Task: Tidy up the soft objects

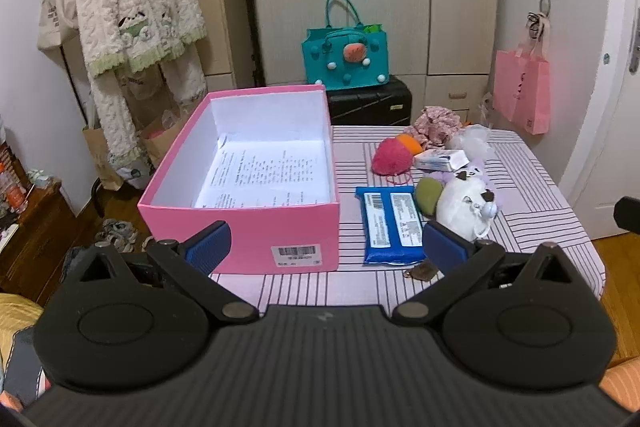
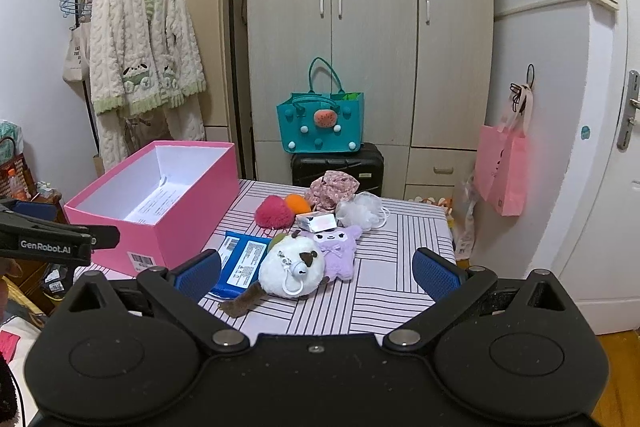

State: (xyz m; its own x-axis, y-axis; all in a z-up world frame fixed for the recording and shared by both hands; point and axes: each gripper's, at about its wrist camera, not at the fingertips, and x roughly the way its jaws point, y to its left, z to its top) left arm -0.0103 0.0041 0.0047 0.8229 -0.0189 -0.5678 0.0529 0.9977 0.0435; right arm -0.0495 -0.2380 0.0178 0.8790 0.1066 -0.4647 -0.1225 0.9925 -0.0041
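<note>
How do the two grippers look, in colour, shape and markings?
Both are matte black plastic. The left gripper and right gripper each have two angled fingers with blue ribbed pads, silver pivot bolts, and round housings on a ribbed body. Seen sideways from the right wrist view, the left carries white "GenRobot.AI" lettering.

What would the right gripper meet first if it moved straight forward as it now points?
Probably the round white plush toy with a keyring clip: it lies on the striped table just ahead, between the open fingers of the right gripper. Depth is uncertain, so this is a judgement.
</note>
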